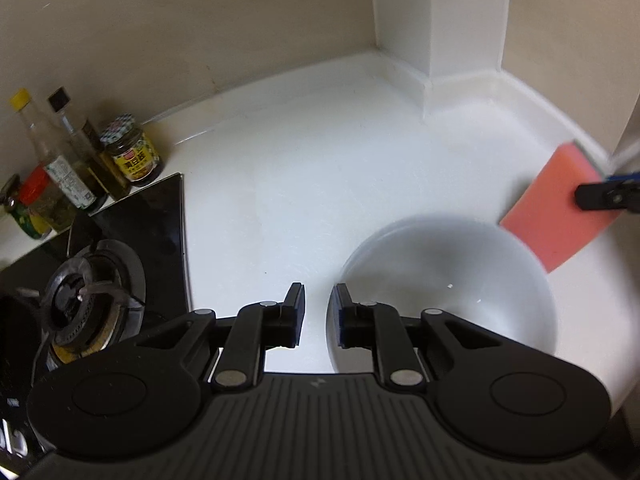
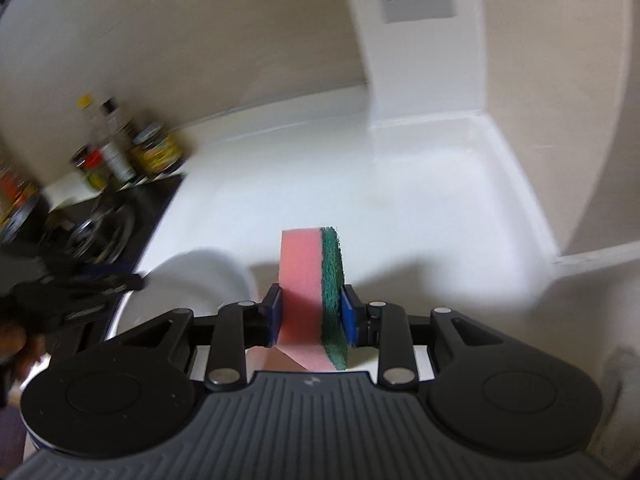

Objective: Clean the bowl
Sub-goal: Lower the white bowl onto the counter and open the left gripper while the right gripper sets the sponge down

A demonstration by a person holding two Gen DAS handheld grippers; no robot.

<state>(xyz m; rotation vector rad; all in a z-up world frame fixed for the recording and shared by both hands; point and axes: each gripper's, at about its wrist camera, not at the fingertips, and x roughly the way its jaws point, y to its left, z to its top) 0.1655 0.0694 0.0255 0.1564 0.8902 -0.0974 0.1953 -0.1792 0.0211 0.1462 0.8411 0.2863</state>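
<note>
A white bowl [image 1: 448,280] stands on the white counter [image 1: 300,160]; the right wrist view shows it at lower left [image 2: 200,280]. My left gripper [image 1: 319,312] straddles the bowl's left rim with a narrow gap: the right finger is inside the bowl, the left finger outside, and counter shows between them. My right gripper [image 2: 311,316] is shut on a pink sponge [image 2: 304,264] with a green scouring side, held on edge. In the left wrist view that sponge [image 1: 560,216] hangs just over the bowl's far right rim.
A black gas stove [image 1: 92,300] lies to the left, with sauce bottles and jars [image 1: 128,152] behind it by the wall. A white pillar [image 1: 432,40] with vents stands in the back corner. A raised white lip [image 1: 540,108] borders the counter.
</note>
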